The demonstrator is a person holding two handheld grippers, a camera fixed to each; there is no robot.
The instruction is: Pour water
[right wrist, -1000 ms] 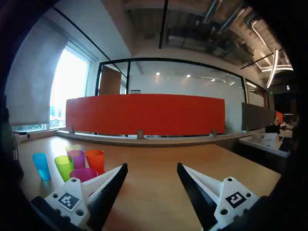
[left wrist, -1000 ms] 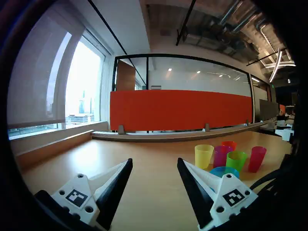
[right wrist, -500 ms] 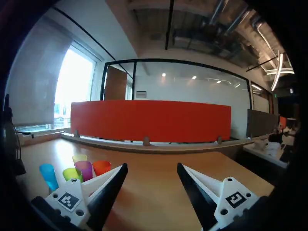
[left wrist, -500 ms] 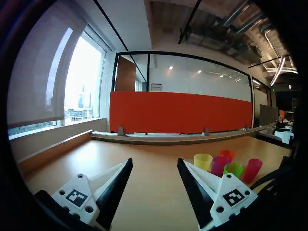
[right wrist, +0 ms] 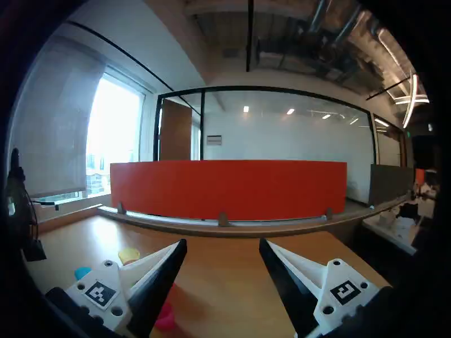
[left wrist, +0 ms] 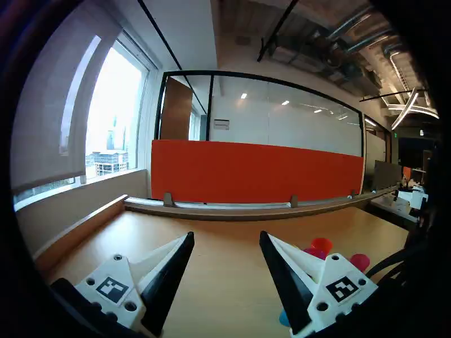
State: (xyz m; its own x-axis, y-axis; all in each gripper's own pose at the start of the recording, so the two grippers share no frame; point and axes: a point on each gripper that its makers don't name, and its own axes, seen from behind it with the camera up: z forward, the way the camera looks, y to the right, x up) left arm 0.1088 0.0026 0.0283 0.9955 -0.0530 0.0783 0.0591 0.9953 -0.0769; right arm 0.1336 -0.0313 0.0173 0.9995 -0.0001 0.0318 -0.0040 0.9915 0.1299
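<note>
Your left gripper [left wrist: 225, 236] and right gripper [right wrist: 221, 243] both gape wide, holding nothing. The cups [left wrist: 322, 244] stand near on the table [left wrist: 222, 293] between them, partly hidden behind the fingers.

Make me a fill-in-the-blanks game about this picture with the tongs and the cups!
The left tongs and the right tongs are both ___.
The yellow cup stands on the wooden ___.
In the right gripper view, the window is on the ___ side.
Missing words: open, table, left.
</note>
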